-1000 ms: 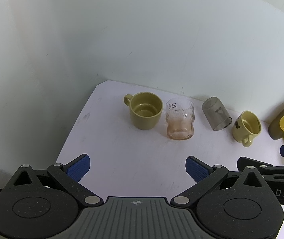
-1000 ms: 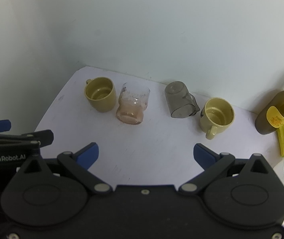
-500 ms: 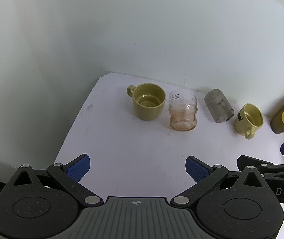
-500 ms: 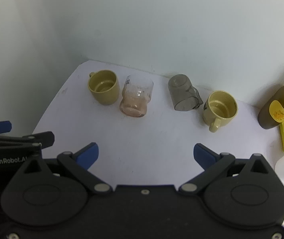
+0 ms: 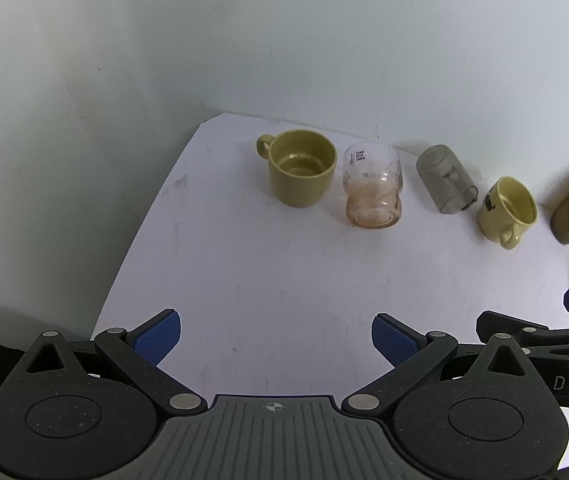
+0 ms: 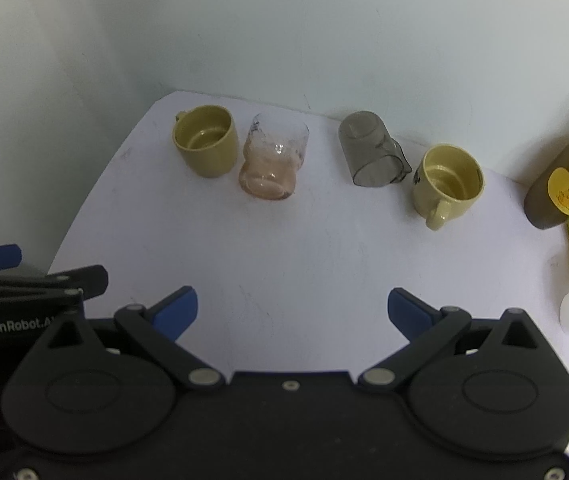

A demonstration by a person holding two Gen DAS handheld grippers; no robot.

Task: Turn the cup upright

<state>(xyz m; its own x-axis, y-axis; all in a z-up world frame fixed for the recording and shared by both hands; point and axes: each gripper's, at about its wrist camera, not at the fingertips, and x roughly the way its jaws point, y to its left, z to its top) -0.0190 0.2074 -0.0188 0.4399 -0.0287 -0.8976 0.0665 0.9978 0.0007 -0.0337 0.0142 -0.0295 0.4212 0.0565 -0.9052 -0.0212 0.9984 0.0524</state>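
- Left gripper: spread wide, holding nothing, above the near part of the desk; grey cup off at about 1 o'clock, well apart.
- Olive mug and pink-tinted glass: both upright at 11 o'clock in the right wrist view, just beside each other, well left of the target.
- Grey cup: not upright, tipped over near the back wall at about 12 to 1 o'clock from the right gripper; closed base toward the wall and up, open mouth toward the desk and the near side, long axis slanting back-left to front-right.
- Right gripper: wide apart and empty; looks the nearer and straighter-aimed of the two.
- Yellow mug: upright just right of the grey cup, tight on that side; more open room on its left and front.
- Bottle: at 2 o'clock, well clear.
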